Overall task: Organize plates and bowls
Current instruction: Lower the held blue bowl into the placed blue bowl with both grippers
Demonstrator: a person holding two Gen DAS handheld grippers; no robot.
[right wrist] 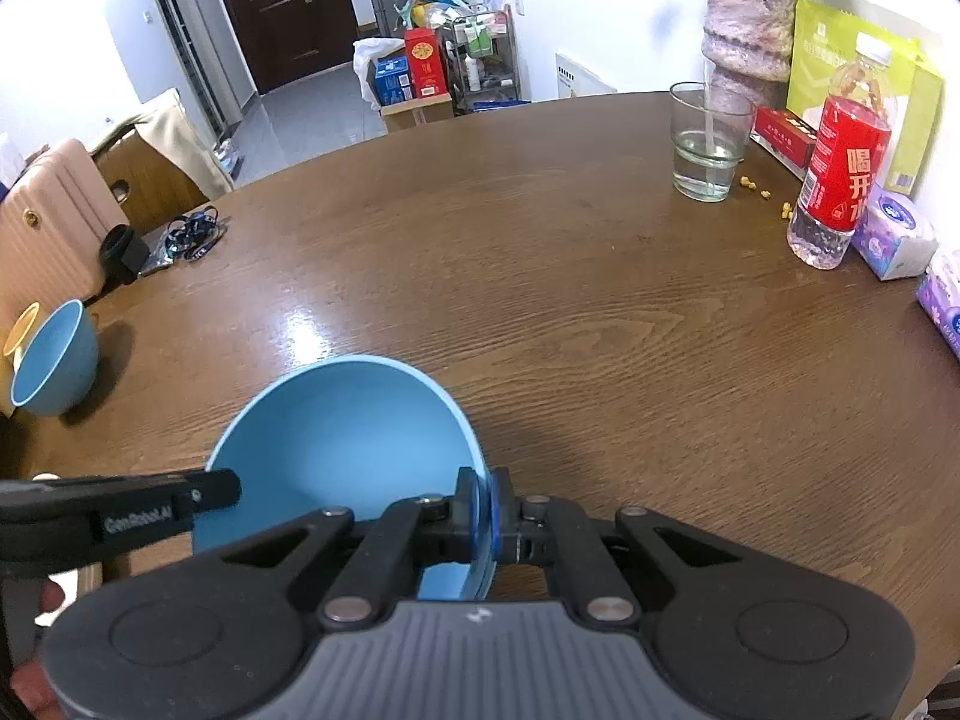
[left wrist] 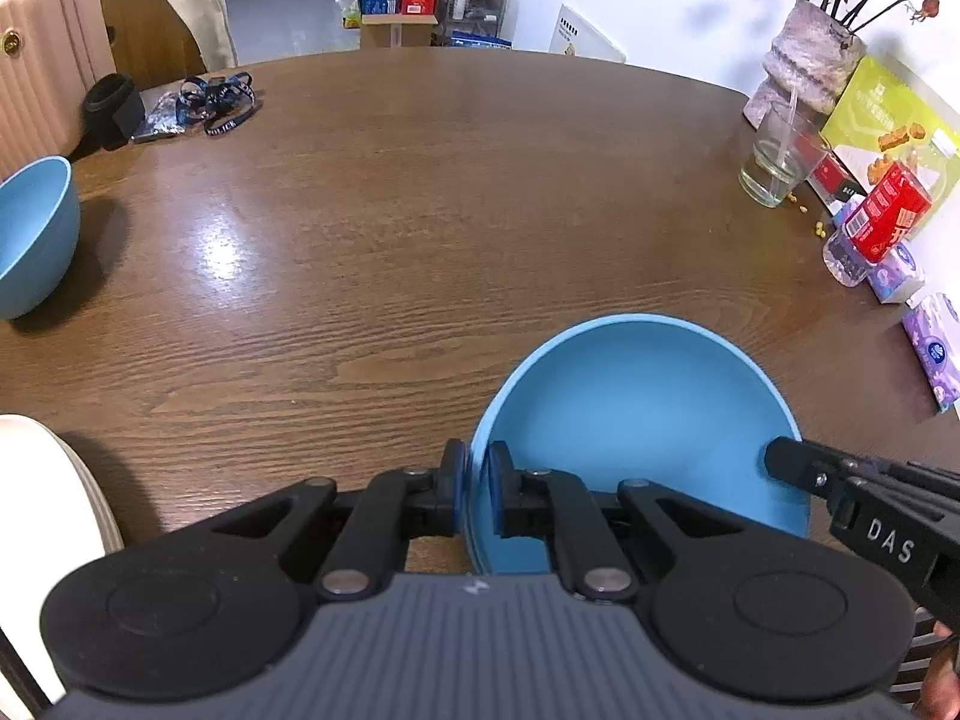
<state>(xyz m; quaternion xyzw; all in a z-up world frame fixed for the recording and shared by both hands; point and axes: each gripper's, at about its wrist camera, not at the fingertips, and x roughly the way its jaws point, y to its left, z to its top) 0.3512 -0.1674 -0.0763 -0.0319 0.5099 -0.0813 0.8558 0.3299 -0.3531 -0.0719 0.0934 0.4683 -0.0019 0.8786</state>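
While my left gripper (left wrist: 474, 480) pinches the near blue bowl's (left wrist: 642, 408) left rim, my right gripper (right wrist: 483, 507) clamps its right rim. The left view alone shows a cream plate (left wrist: 54, 510) at the table's near-left edge; only the right view shows a yellow cup (right wrist: 21, 330) behind the second blue bowl (right wrist: 54, 360). The wooden table (right wrist: 570, 300) carries a glass (right wrist: 708, 144) and red-labelled bottle (right wrist: 846, 168); behind stands a dark door (right wrist: 288, 6).

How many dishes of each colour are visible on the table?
Blue bowls: 2, the held bowl and the far bowl
Yellow bowl: 1
White plate: 1
Total: 4
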